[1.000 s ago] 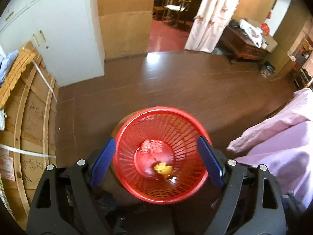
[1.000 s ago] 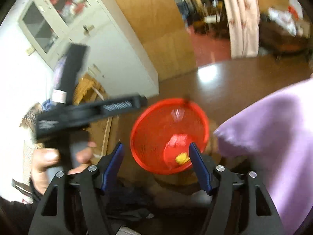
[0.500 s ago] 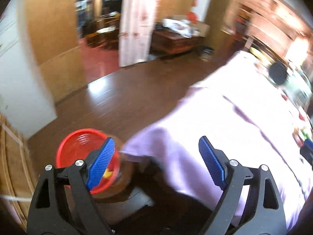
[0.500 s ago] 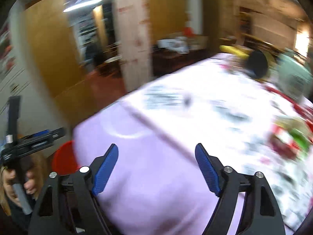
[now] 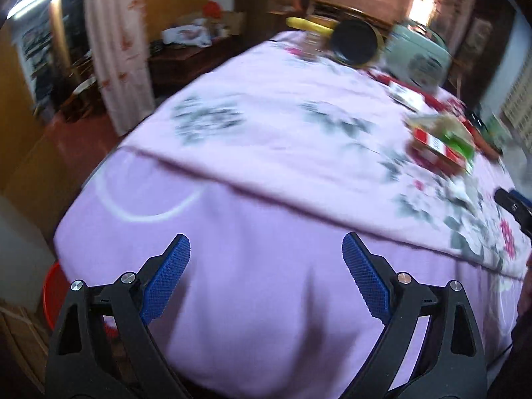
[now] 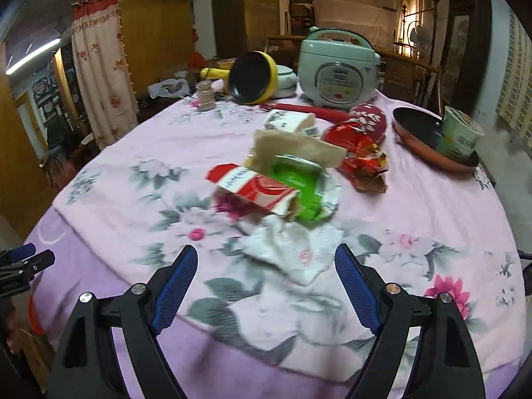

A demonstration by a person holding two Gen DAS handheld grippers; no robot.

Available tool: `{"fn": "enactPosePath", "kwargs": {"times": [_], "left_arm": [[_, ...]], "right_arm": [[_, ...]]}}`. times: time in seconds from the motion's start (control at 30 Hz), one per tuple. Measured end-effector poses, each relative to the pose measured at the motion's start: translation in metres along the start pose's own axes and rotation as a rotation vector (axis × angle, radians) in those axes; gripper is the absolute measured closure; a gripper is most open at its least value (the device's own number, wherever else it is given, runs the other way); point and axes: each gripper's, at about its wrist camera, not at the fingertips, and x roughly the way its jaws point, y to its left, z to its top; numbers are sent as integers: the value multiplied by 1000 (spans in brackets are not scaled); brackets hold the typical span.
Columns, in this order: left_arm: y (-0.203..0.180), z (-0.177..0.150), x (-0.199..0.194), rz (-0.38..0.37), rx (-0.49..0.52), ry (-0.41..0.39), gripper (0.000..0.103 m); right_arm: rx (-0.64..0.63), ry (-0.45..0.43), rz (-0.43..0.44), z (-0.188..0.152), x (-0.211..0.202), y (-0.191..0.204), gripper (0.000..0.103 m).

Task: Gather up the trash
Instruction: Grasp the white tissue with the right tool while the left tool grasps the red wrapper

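We see both rigs alike: left gripper (image 5: 266, 259) and right gripper (image 6: 266, 269) have black angular frames with triangular cutouts, silver screws at the joints, blue ribbed pads (image 6: 352, 292) on the fingers at lower frame.

Crumpled wrappers (image 6: 282, 179) heaped, apparently mid-table

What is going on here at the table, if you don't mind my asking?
A person is clearing trash with two handheld grippers. The right gripper and left gripper are both empty, their jaws just opened wider. The right one faces a crumpled tissue and food wrappers on the floral tablecloth.
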Motion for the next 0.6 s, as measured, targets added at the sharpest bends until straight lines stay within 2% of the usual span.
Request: {"fn": "enactPosePath", "kwargs": {"times": [0.13,0.23,0.37,0.43,0.5,0.53,0.6], "left_arm": [[-40,-1,4,-7,94,18,13],[-56,3,3,-7,143,14,12],[-78,11,8,-4,183,7,12],[-89,17,15,-1,201,7,12],[-96,20,18,-1,217,9,12],[-100,22,20,-3,225,8,12],[-108,29,25,-9,233,9,12]], "right_arm": [[-21,57,-5,3,32,-8,17],[-47,95,1,4,53,-8,17],[-79,87,6,5,67,-4,18],[-74,94,5,4,75,-4,26],[-70,140,20,1,84,-6,55],[-60,159,28,-1,87,-9,59],[-53,146,27,-2,85,-13,80]]}}
